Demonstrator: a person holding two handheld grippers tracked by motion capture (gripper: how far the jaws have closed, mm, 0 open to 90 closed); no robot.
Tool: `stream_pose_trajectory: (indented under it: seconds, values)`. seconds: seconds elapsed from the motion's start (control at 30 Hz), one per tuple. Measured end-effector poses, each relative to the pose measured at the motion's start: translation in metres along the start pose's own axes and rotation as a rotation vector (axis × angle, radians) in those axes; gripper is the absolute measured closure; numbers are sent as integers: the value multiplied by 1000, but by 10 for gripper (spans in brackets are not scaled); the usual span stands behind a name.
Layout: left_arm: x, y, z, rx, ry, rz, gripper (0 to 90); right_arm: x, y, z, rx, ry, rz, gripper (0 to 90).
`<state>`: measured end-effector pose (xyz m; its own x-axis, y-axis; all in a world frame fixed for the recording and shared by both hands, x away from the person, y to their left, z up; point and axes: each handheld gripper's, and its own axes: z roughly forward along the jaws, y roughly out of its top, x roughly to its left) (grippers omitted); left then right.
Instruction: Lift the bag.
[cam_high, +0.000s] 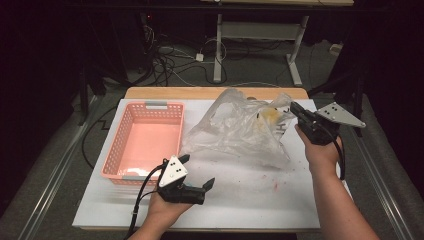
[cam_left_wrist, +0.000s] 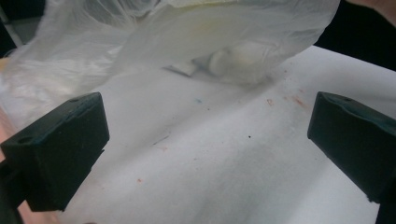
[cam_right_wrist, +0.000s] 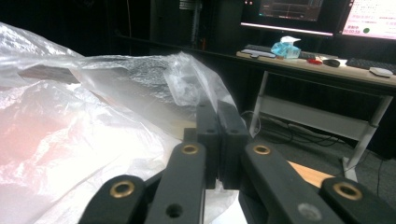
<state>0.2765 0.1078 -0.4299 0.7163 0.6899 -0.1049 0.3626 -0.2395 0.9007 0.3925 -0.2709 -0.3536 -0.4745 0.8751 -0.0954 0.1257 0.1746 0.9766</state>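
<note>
High view: right tongs (cam_high: 295, 108) pinch the plastic bag's (cam_high: 235, 130) edge; left tongs (cam_high: 197, 172), wide, sit near it.

1. The white table top (cam_high: 250, 195) was brightly lit from above; the room around it was dark.
2. The plastic bag (cam_high: 240, 127) showed glare.
3. The near jaws in both gripper views were soft and blurred.

Left gripper (cam_high: 196, 172) hangs low, fingers (cam_left_wrist: 58, 149) spread wide, empty; right gripper (cam_high: 295, 108), raised, has fingers (cam_right_wrist: 219, 140) pinched together.
</note>
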Motion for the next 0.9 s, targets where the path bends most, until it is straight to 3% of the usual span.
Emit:
stream_pose_trajectory:
  seconds: [0.37, 0.53, 0.9]
  values:
    - [-8, -14, 23, 50, -36, -5, 0, 5, 0, -23, -7, 51, -5, 774]
    - [-9, -19, 27, 53, -29, 1, 0, 8, -6, -35, -7, 72, -12, 743]
    - [-11, -27, 29, 38, -42, -5, 0, 12, -30, -45, 62, 116, -8, 652]
